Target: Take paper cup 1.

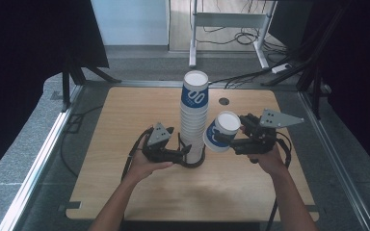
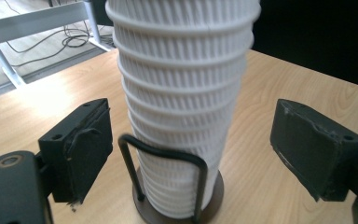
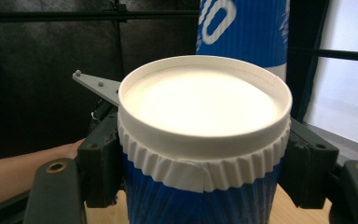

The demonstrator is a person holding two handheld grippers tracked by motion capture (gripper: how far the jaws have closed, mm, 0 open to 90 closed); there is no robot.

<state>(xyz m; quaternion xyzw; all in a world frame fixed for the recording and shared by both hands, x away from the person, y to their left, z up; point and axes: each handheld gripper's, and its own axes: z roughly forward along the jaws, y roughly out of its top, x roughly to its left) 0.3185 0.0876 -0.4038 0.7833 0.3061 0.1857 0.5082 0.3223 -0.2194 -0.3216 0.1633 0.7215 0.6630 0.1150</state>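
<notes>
Held tilted in the right gripper [image 1: 235, 136], just right of the upright stack [image 1: 193, 115] and below its top, with the cup [image 1: 221, 131] mouth facing up and left; jaws clamped on the cup's sides just under the rim. Left gripper [image 1: 176, 148] low at the stack's base by the wire holder [image 2: 168, 179] on the desk [image 1: 125, 120], jaws wide apart either side of the stack, touching nothing.
</notes>
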